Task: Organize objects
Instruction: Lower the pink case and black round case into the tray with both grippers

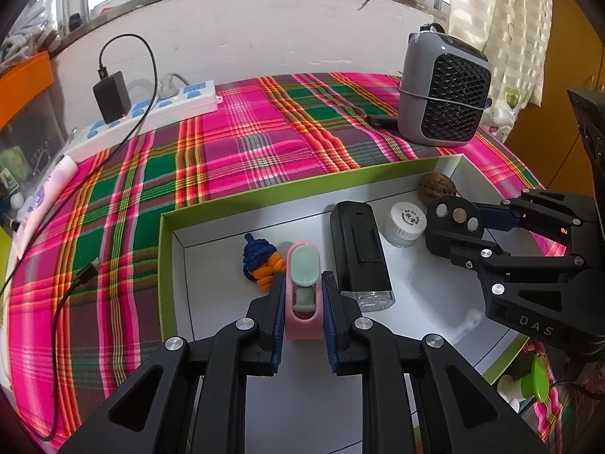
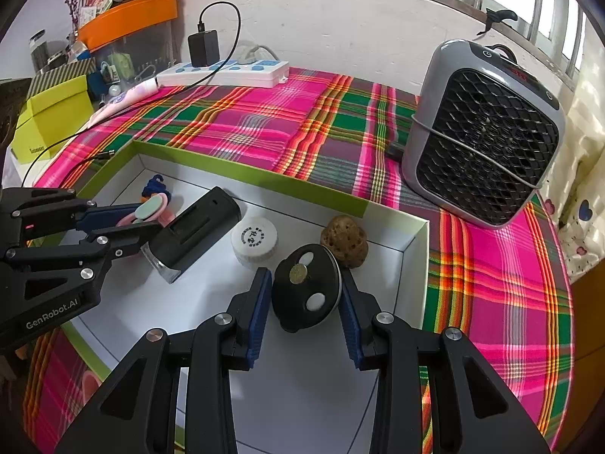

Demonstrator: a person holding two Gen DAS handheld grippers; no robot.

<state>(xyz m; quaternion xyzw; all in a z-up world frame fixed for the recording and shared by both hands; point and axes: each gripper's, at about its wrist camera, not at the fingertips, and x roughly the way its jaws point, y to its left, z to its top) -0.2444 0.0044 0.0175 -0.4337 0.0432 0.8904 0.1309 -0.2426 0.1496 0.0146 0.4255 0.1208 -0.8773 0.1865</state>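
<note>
Inside the shallow white cardboard tray with green rim, at its left part: small pink plastic holder with pale green oval insert, long axis pointing straight away along the left gripper, pinched between 2 fingers. Further right: black oval device with 2 white buttons, long axis also pointing away, between the fingers of the right gripper, right pad touching, left contact unclear.

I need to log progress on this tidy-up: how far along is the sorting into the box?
Done: a blue-and-orange knotted cord, a black rectangular device, a white screw-cap jar and a brown wrinkled nut lie inside the green-edged white box. In hand: the left gripper straddles a pink and mint holder; the right gripper flanks a black oval remote, both in the box. Left: releasing both.
</note>
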